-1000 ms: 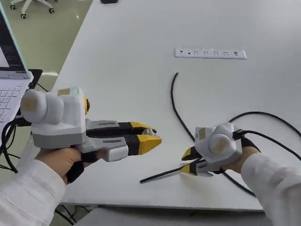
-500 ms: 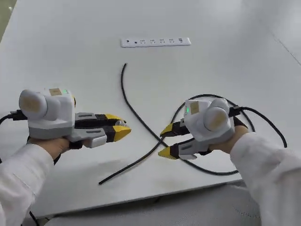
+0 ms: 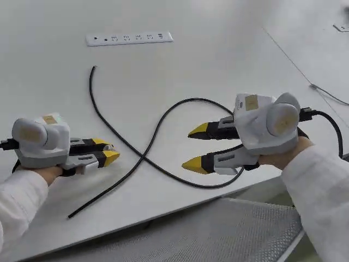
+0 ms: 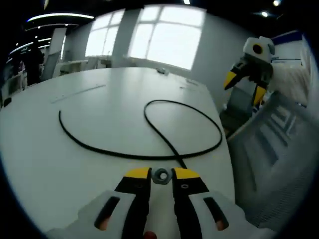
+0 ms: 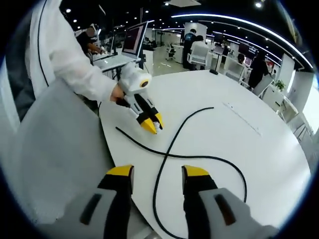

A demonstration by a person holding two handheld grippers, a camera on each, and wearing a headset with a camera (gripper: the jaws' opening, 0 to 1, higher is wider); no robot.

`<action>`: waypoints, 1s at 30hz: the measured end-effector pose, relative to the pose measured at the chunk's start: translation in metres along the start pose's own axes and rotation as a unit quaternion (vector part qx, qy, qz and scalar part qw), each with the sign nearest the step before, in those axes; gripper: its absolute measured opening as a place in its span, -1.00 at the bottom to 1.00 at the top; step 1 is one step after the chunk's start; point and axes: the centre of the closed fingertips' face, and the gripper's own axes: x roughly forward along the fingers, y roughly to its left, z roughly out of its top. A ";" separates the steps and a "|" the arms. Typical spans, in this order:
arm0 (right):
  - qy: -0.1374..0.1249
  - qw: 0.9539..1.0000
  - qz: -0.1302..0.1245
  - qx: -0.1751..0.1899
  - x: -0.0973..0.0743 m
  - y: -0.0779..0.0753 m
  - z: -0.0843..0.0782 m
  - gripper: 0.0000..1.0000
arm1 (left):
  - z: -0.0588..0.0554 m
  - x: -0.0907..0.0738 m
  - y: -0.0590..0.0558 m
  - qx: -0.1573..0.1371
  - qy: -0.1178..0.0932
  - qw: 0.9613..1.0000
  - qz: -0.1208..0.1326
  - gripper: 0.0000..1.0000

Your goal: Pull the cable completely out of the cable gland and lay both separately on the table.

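The left gripper view gives the closest look at the small grey metal hex-nut cable gland. It sits pinched between the yellow tips of the left gripper, whose jaws are closed down onto it with only the ring's width between them. In the head view the left gripper is low over the near left part of the white table, but its tips are too small there to make out the gland. Whether the gland touches the tabletop cannot be told.

The long black cable lies flat on the table, apart from the gland. In the head view one end points toward the white power strip at the far side. From there the cable runs toward the near edge, crosses over itself and swings in a wide loop toward the right gripper. The other end lies free near the front edge. The left gripper view shows the cable passing just beyond the jaw tips.

The right gripper is spread wide, with nothing between its jaws. In its own view it hangs above the cable, which runs across the table below the gap. That view also shows the left gripper from the front, held by a hand in a white sleeve.
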 end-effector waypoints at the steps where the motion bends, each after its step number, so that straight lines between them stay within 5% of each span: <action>1: -0.003 1.000 -0.003 0.006 -0.002 -0.001 -0.001 -0.21 | -0.002 0.001 -0.002 0.004 0.005 1.000 -0.002 -0.65; 17: -0.012 0.998 -0.043 0.046 -0.026 -0.004 -0.018 -0.18 | -0.030 -0.004 0.009 -0.009 0.046 0.998 0.031 -0.63; 26: -0.012 0.996 -0.056 0.063 -0.032 -0.003 -0.026 -0.05 | -0.030 -0.008 0.007 -0.015 0.046 0.998 0.042 -0.47; 30: -0.011 0.995 -0.060 0.074 -0.034 -0.003 -0.032 0.01 | -0.021 -0.026 0.006 -0.032 0.038 0.997 0.061 -0.41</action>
